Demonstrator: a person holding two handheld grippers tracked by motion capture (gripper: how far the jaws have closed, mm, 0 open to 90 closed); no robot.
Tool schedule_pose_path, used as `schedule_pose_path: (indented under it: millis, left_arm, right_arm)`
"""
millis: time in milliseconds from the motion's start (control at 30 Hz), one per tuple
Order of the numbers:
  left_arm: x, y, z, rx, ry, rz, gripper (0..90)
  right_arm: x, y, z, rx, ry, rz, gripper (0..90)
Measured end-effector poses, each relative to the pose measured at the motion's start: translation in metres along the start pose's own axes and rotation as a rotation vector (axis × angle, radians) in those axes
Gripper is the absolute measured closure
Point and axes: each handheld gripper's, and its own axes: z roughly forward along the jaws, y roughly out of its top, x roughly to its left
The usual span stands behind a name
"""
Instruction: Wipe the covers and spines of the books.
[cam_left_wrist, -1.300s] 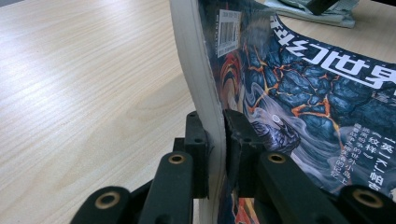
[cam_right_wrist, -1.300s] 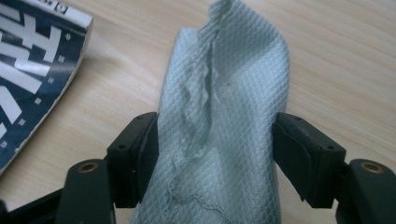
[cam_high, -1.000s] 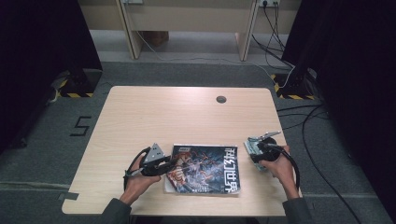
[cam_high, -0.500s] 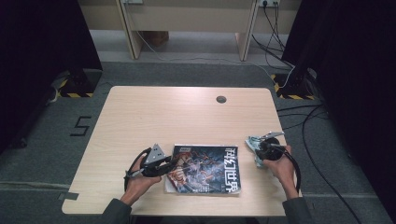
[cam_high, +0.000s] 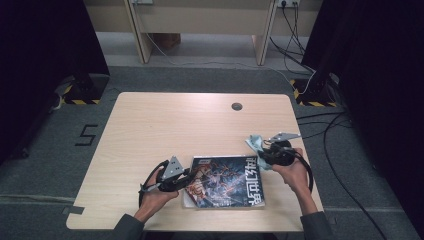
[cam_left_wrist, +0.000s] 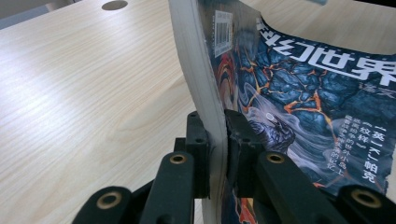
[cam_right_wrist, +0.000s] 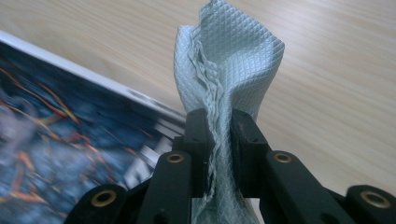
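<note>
A magazine (cam_high: 225, 182) with a dark blue and orange cover lies near the table's front edge. My left gripper (cam_high: 192, 176) is shut on its left edge. In the left gripper view the pads (cam_left_wrist: 200, 140) pinch the thick page block (cam_left_wrist: 196, 70), which curves upward. A pale blue waffle-weave cloth (cam_high: 254, 144) hangs bunched just past the magazine's right end. My right gripper (cam_high: 260, 159) has just been closing and is shut on it. In the right gripper view the cloth (cam_right_wrist: 229, 60) stands up between the jaws of my right gripper (cam_right_wrist: 217, 126), above the magazine's corner (cam_right_wrist: 56, 116).
The light wooden table (cam_high: 175, 125) has a round cable hole (cam_high: 237, 106) near its far edge. Black cables (cam_high: 340, 150) trail over the grey floor at the right. Wooden furniture legs (cam_high: 137, 30) stand beyond the table.
My right gripper has closed on the cloth and lifted it a little off the table, toward the magazine's end. The left gripper and the magazine have kept still.
</note>
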Motion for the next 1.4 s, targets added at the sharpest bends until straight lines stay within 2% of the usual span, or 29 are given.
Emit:
schedule_pose_path:
  millis: [200,500,667,733,800,833,900,1000,1133,1300,1400]
  left_arm:
    - [-0.003,0.001,0.001,-0.005,-0.006,0.013,81.2]
    - [-0.004,0.002,0.002,-0.001,-0.003,0.019,81.3]
    - [-0.004,0.002,0.002,-0.003,-0.002,0.026,81.3]
    - [-0.005,0.002,0.001,-0.007,-0.002,0.028,81.3]
    - [-0.005,0.002,0.001,-0.013,-0.002,0.028,81.3]
    - [-0.005,0.003,0.001,-0.013,-0.002,0.031,81.4]
    - [-0.006,0.004,0.001,-0.012,0.000,0.040,81.4]
    - [-0.006,0.003,0.001,-0.011,0.000,0.040,81.4]
    - [-0.006,0.004,0.001,-0.011,-0.002,0.041,81.4]
    - [-0.006,0.004,0.001,-0.014,0.000,0.044,81.4]
    - [-0.006,0.004,0.001,-0.015,0.001,0.043,81.3]
  right_arm:
    - [0.018,0.015,0.017,-0.011,0.072,0.003,78.3]
    - [0.025,0.019,0.027,-0.009,0.146,0.015,78.2]
    - [0.042,0.024,0.025,-0.024,0.192,-0.013,78.2]
    - [0.050,0.027,0.024,-0.027,0.204,-0.040,78.2]
    - [0.054,0.029,0.023,-0.026,0.197,-0.063,78.2]
    - [0.054,0.029,0.022,-0.021,0.193,-0.057,78.2]
    - [0.047,0.028,0.024,-0.009,0.186,-0.044,78.2]
    - [0.035,0.022,0.027,0.010,0.167,0.001,78.2]
    - [0.010,0.011,0.031,0.046,0.119,0.058,78.2]
    - [-0.008,0.001,0.033,0.088,0.036,0.052,78.2]
    - [-0.008,0.001,0.033,0.088,0.037,0.048,78.2]
